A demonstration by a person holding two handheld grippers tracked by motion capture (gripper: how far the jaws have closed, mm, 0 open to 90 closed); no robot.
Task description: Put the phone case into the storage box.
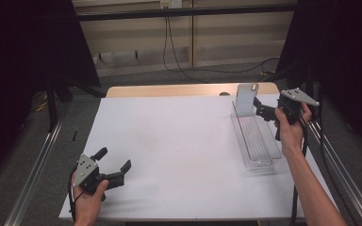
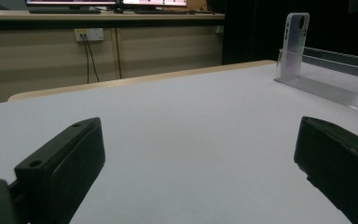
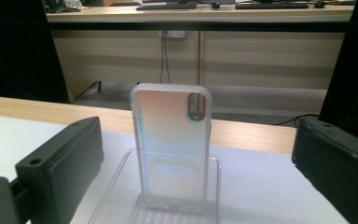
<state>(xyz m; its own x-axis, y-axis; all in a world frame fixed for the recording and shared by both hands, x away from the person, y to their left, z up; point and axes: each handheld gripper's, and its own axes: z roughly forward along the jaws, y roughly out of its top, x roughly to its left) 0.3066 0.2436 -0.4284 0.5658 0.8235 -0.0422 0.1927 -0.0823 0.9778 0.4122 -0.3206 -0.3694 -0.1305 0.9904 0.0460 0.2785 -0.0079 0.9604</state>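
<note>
From above, your right gripper (image 1: 260, 109) sat just beside the phone case (image 1: 246, 99), jaws spread and nothing between them. The case stood upright at the far end of the clear tray (image 1: 259, 141), leaning on its end wall, which is likely why it stayed up with no grip on it. That tray lay near the right edge of the white table (image 1: 169, 150), so you had little room on that side and plenty toward the middle. Your left gripper (image 1: 114, 165) rested near the front left corner, jaws open and empty, well apart from the work.

In the left gripper view, bare table stretched ahead to the case (image 2: 294, 42) and tray (image 2: 335, 88) at far right.

In the right gripper view, the case (image 3: 170, 144) stood straight between your wide-open jaws without touching either, its camera hole at the top, with the table's far edge just behind it.
</note>
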